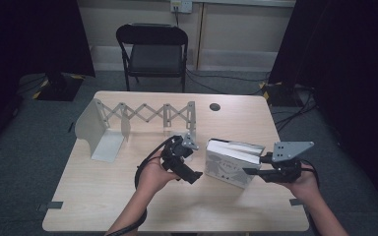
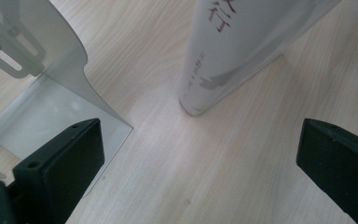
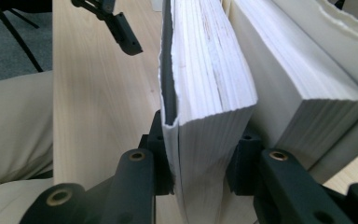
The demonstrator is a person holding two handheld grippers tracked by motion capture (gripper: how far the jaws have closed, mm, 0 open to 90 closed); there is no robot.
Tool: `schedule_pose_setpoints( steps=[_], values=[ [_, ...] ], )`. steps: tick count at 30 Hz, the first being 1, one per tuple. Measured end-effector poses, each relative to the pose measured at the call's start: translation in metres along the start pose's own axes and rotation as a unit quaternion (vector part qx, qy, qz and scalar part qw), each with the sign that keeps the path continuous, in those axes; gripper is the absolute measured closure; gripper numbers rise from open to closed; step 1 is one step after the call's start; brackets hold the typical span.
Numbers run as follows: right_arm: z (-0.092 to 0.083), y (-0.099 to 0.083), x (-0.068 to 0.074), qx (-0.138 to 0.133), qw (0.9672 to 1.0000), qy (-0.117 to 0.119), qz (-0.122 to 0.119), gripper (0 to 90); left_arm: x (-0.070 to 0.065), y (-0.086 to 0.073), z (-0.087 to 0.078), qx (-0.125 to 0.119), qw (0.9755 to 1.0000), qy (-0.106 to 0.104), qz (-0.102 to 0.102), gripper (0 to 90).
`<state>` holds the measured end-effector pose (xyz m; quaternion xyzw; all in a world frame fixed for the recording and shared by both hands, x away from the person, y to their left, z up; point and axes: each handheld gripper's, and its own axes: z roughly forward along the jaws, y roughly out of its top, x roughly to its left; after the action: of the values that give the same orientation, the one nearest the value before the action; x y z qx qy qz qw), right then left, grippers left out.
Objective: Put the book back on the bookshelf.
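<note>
My right claw point(image 3: 198, 182) clamped on book point(image 1: 230, 162) pages, book upright near desk point(image 1: 128, 206) right edge. Left claw point(image 2: 200, 172) wide open, empty, beside spine. Step: steadying book. Next: carry toward bookend rack point(image 1: 128, 120), keep it vertical.

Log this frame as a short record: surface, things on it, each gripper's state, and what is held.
surface: wooden table
things: book, standing on edge; extendable metal bookend rack behind it
left gripper: open, nothing between the jaws, beside the book's spine
right gripper: shut on part of the book's pages
chair: behind the table
</note>
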<state>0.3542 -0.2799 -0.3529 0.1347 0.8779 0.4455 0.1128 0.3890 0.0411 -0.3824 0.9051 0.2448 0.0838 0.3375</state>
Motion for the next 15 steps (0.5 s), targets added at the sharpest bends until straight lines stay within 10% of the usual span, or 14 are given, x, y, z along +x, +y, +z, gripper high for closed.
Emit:
schedule_pose_setpoints(
  steps=[15],
  values=[
    [-0.0025, -0.0024, 0.0058, -0.011, 0.9996, 0.024, 0.006, 68.4, 0.0001, 0.007, -0.0051, 0.007, 0.9998, -0.017, -0.011, 0.0]
  ],
)
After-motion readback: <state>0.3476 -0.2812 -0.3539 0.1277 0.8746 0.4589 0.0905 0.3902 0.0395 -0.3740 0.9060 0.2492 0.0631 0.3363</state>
